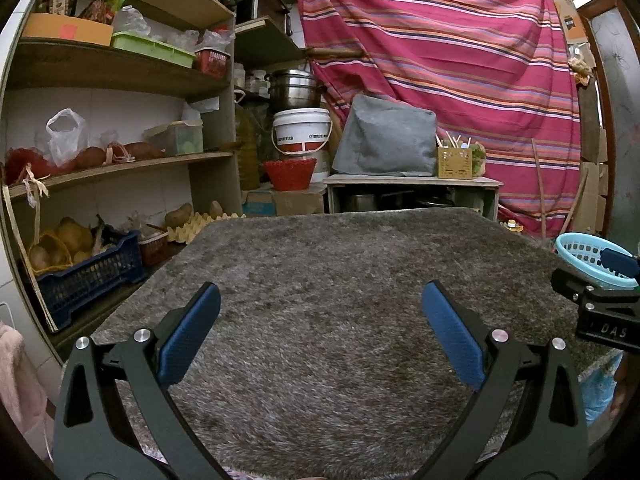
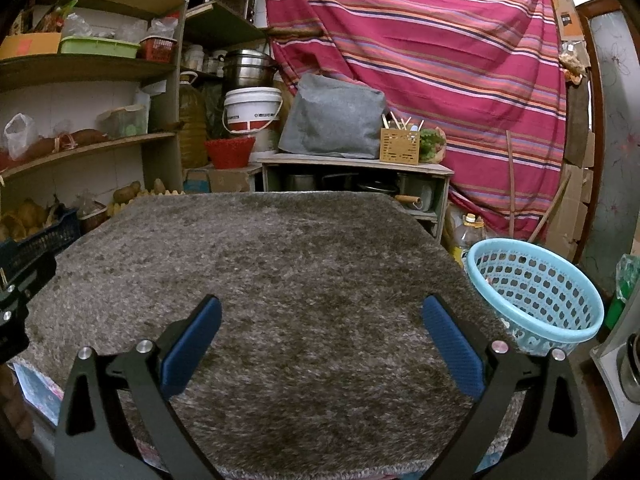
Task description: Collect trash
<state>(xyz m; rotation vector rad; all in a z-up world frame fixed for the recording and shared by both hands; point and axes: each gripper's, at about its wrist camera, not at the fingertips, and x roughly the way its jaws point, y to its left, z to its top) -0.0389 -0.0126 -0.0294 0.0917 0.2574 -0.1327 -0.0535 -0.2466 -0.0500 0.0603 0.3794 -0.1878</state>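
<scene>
Left gripper (image 1: 320, 332) and right gripper (image 2: 320, 332), blue-padded fingers spread wide, empty, over grey shaggy rug (image 2: 280, 280); perforated light-blue plastic basket (image 2: 536, 292) right; "DAS" lettering on right gripper's body.

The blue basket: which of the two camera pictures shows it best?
The right wrist view: the blue basket appears whole there, tilted at the rug's right edge, holes and rim clear. In the left wrist view only part of its rim shows, half hidden behind the right hand-held gripper.

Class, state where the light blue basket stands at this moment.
The light blue basket stands at the right edge of the grey shaggy rug, just beyond the right gripper; the left wrist view shows only its rim at far right.
</scene>
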